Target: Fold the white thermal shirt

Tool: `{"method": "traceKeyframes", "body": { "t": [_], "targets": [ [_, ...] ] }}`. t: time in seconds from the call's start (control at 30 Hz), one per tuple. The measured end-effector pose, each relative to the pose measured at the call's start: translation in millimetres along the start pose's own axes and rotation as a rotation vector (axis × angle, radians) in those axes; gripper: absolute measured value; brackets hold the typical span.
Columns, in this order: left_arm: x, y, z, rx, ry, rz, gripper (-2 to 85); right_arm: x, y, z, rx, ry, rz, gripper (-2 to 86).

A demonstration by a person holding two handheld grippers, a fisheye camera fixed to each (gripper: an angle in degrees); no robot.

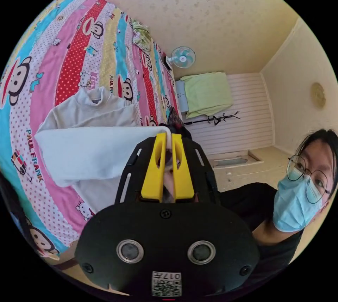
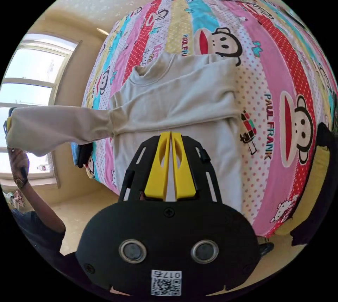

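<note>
The white thermal shirt point(image 2: 176, 104) lies flat on the bed point(image 2: 281, 80), its sleeve point(image 1: 95, 150) pinched in the left tongs point(image 1: 169, 138) and stretched sideways off the body, while the right tongs point(image 2: 170, 134) hover pressed together above the torso.

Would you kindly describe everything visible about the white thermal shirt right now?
The white thermal shirt is a pale, soft-looking knit with a raised collar and long sleeves. Its body lies flat on the striped cartoon bedsheet, collar away from the camera. One sleeve is already folded across the chest. The other sleeve is lifted off the bed and stretched out sideways, its cuff pinched between the yellow jaws of the left gripper.
</note>
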State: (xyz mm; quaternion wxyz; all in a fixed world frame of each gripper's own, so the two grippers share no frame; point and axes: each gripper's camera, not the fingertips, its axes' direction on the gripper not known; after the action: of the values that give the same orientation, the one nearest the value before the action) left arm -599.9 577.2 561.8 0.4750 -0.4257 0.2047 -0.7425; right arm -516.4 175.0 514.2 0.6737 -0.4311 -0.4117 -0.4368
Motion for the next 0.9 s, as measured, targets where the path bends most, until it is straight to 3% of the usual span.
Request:
{"method": "traceKeyframes", "body": {
  "t": [0.1, 0.2, 0.27, 0.3, 0.37, 0.5, 0.6, 0.7, 0.73, 0.83, 0.9],
  "targets": [
    [-48, -58, 99, 0.021, 0.077, -0.005, 6.6, 52, 19, -25, 0.019, 0.002, 0.105, 1.4],
    [-128, -91, 192, -0.102, 0.032, -0.144, 12.6, 93, 32, -46, 0.045, -0.035, 0.172, 3.1],
    [-160, -80, 215, -0.112, 0.074, -0.200, 10.7, 113, 35, -59, 0.067, -0.097, 0.184, 6.9],
    [-166, -64, 212, -0.030, 0.152, -0.166, 5.7, 116, 34, -63, 0.077, -0.117, 0.184, 8.1],
    [-167, -40, 198, 0.048, 0.175, -0.129, 4.8, 120, 22, -69, 0.098, -0.224, 0.140, 11.8],
    [-176, 13, 161, 0.029, -0.171, -0.248, 11.9, 106, -13, -66, 0.119, -0.297, 0.055, 14.0],
    [-186, 59, 138, 0.066, -0.233, -0.260, 8.5, 91, -51, -50, 0.078, -0.278, -0.007, 13.5],
    [-205, 112, 122, 0.046, -0.266, -0.315, 6.6, 65, -88, -26, -0.140, -0.328, -0.135, 5.5],
    [-212, 136, 112, 0.039, -0.297, -0.346, 6.5, 52, -95, -30, -0.191, -0.251, -0.154, 4.1],
    [-220, 196, 84, 0.080, -0.444, -0.413, 6.4, 30, -94, -70, -0.095, 0.045, -0.187, 3.4],
    [-222, 223, 70, 0.121, -0.558, -0.428, 6.3, 30, -94, -85, -0.052, 0.039, -0.222, 3.7]
  ]
}}
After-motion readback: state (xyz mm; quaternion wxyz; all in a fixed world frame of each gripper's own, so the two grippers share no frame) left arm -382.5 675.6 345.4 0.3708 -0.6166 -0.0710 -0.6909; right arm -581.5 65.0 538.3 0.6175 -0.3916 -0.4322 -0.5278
